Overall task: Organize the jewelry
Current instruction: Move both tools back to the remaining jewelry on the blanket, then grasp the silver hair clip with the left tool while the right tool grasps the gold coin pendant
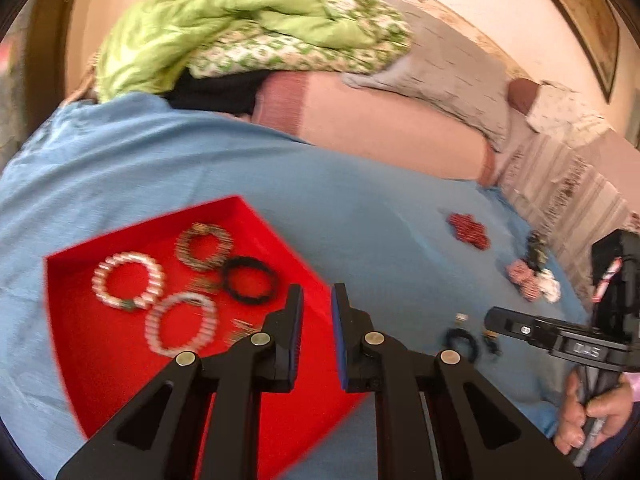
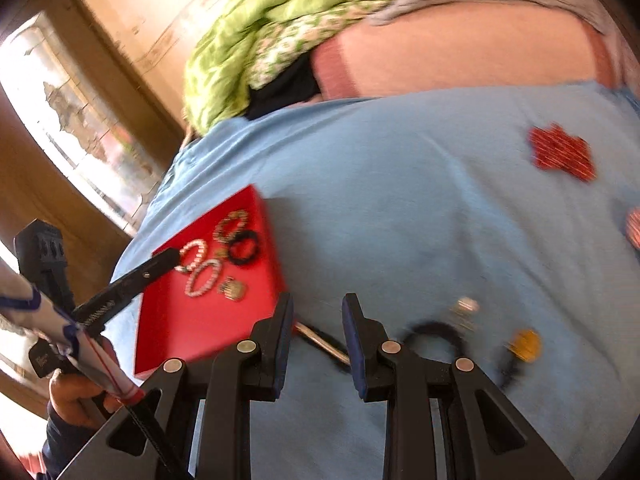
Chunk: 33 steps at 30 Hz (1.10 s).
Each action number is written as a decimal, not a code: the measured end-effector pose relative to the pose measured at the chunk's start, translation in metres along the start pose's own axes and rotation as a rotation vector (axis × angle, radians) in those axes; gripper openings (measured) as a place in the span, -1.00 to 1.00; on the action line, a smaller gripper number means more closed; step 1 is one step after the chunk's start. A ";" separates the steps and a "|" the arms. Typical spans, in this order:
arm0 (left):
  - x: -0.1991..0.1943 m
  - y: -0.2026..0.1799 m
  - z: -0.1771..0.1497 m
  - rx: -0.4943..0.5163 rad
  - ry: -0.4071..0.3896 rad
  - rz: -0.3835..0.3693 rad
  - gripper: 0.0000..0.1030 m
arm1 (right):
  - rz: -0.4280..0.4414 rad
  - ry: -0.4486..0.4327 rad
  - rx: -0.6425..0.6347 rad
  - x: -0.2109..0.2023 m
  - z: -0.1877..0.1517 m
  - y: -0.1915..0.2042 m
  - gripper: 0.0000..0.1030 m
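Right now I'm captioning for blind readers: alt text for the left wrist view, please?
An empty, slightly parted left gripper hovers over a shallow red tray of beaded bracelets on a light blue bedsheet; more jewelry lies loose to the right.

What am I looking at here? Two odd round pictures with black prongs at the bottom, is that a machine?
No machine: a person holds a hand tool, a gripper, in each hand. A camera on each looks along its two fingers, and its wide lens makes the picture round. One picture comes from the left gripper, the other from the right gripper; each also shows the other tool. Both are empty, jaws slightly apart. On the blue sheet sits a red tray holding beaded bracelets and a black bracelet. More jewelry lies loose: a red piece, a black ring and a yellow piece.
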<state>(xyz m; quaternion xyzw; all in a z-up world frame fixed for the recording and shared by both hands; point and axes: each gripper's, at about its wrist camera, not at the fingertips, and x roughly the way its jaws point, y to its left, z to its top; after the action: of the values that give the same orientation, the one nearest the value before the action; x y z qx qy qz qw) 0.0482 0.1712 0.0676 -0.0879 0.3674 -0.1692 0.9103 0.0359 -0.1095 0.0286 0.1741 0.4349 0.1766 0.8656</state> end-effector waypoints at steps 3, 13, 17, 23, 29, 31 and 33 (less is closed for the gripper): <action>0.003 -0.018 -0.014 -0.004 0.035 -0.066 -0.74 | -0.023 -0.034 0.079 -0.017 -0.005 -0.034 -0.47; 0.057 -0.092 -0.062 -0.048 0.241 -0.098 -0.74 | 0.003 -0.036 0.227 -0.029 -0.003 -0.088 -0.47; 0.082 -0.092 -0.069 -0.098 0.277 -0.034 -0.68 | 0.011 -0.039 0.206 -0.034 -0.004 -0.091 -0.47; 0.108 -0.103 -0.061 -0.052 0.248 0.058 -0.07 | 0.009 -0.028 0.219 -0.036 -0.007 -0.105 -0.46; 0.121 -0.132 -0.063 0.124 0.210 0.112 0.24 | -0.015 -0.017 0.237 -0.037 -0.008 -0.118 -0.46; 0.118 -0.132 -0.062 0.129 0.215 0.055 0.11 | -0.018 -0.017 0.258 -0.037 -0.008 -0.123 -0.47; 0.107 -0.128 -0.059 0.134 0.208 -0.006 0.04 | -0.008 -0.015 0.274 -0.036 -0.007 -0.126 -0.47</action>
<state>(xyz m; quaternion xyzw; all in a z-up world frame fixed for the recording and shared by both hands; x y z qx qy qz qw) 0.0473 0.0101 -0.0066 -0.0098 0.4477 -0.2043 0.8705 0.0296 -0.2354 -0.0071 0.2904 0.4491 0.1108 0.8377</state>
